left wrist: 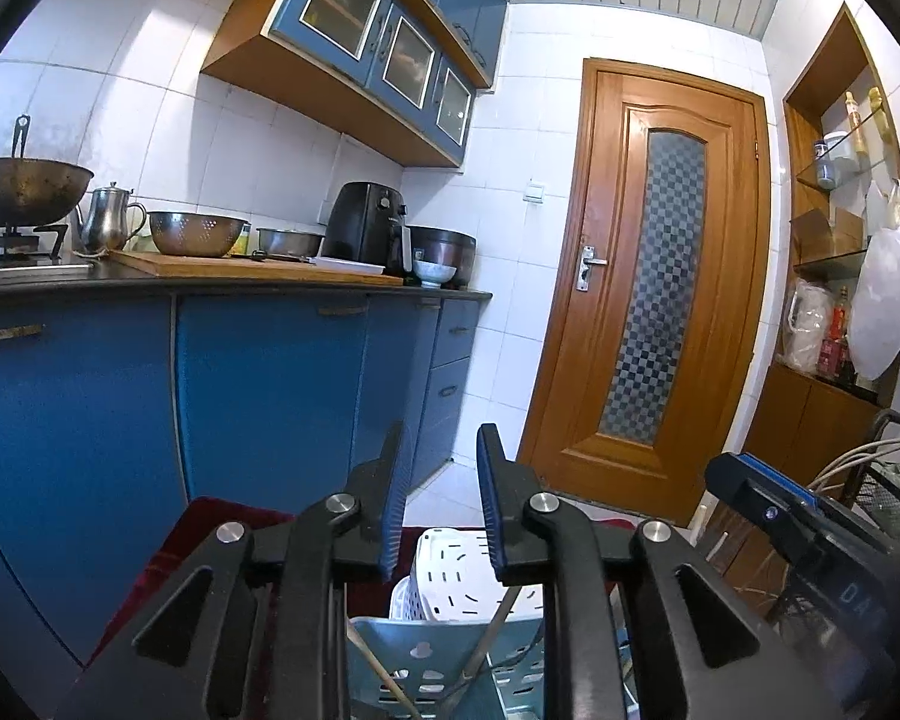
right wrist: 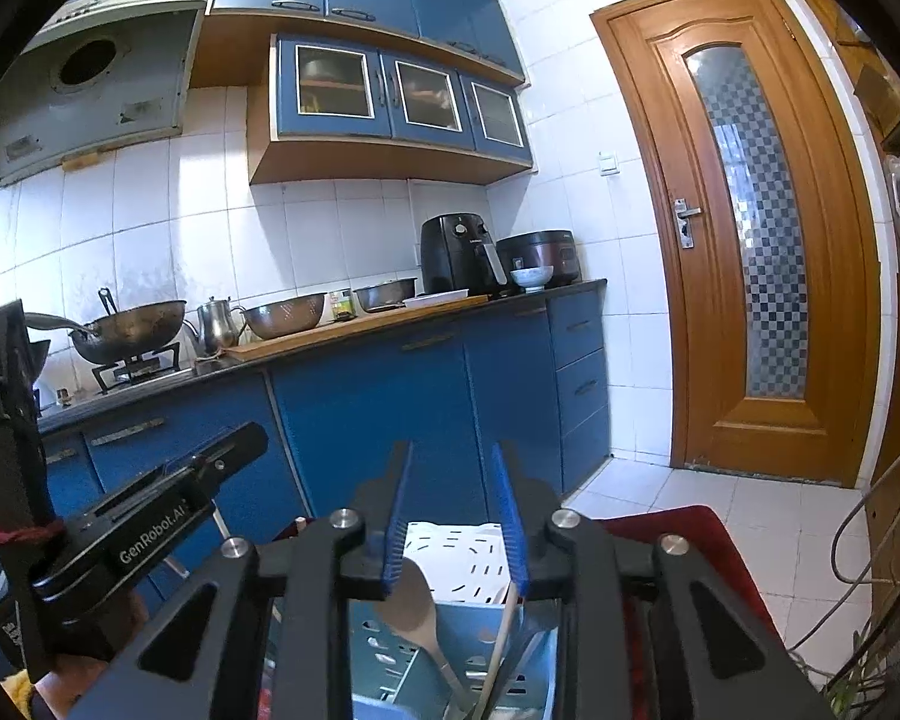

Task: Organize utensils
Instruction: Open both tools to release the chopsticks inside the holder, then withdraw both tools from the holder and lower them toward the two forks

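Both the left gripper (left wrist: 441,510) and right gripper (right wrist: 459,519) stand apart, empty, just above the blue utensil basket (right wrist: 450,654) holding a wooden spoon (right wrist: 417,606); white basket (left wrist: 456,570) sits behind it.

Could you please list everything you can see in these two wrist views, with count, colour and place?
Utensil holder: one, pale blue, perforated, just below the grippers.
Basket: one, white, slotted, behind the holder.
Wooden spoon: one, tan, standing in the holder.
Chopsticks: thin light sticks, count unclear, in the holder.
Wok: one, dark metal, on the stove.
Kettle: one, steel, beside the wok.
Colander: one, steel, on the cutting board.
Air fryer: one, black, on the counter.
Door: one, brown wood, on the right.
Left gripper: black, blue fingers, open.
Right gripper: black, blue fingers, open.
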`<state>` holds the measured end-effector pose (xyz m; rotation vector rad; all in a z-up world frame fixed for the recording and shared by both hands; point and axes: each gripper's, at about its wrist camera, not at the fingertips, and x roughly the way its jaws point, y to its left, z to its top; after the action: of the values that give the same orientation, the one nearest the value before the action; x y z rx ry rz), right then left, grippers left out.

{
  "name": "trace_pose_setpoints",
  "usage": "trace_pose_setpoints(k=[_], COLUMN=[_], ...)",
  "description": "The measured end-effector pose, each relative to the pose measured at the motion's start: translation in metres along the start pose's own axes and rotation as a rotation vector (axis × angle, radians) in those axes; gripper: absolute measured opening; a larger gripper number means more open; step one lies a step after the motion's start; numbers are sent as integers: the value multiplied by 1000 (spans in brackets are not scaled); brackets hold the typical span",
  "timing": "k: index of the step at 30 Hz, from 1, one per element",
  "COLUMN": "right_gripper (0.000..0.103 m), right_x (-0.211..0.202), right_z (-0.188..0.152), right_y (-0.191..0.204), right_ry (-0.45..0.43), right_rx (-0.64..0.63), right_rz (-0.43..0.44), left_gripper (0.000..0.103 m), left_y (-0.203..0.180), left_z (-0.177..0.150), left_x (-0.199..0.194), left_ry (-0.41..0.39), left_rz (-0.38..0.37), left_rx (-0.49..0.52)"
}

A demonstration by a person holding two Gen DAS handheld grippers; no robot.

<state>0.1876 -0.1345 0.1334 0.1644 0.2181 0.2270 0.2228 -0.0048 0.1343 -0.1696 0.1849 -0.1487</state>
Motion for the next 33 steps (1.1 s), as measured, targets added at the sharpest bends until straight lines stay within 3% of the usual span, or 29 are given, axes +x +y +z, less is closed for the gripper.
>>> trace_pose_setpoints(k=[12,33], right_gripper=[32,36], right_x=[-36,-94], right_z=[-7,-35], right_y=[0,13], right_ry=[56,199], right_rx=[91,140], right_rz=[-8,-30], left_gripper=[22,22], left_y=[-8,-2], left_z=[9,-8], left_x=[-35,-104], left_ry=[65,166], left_rz=[-46,-32], left_rx=[-2,18])
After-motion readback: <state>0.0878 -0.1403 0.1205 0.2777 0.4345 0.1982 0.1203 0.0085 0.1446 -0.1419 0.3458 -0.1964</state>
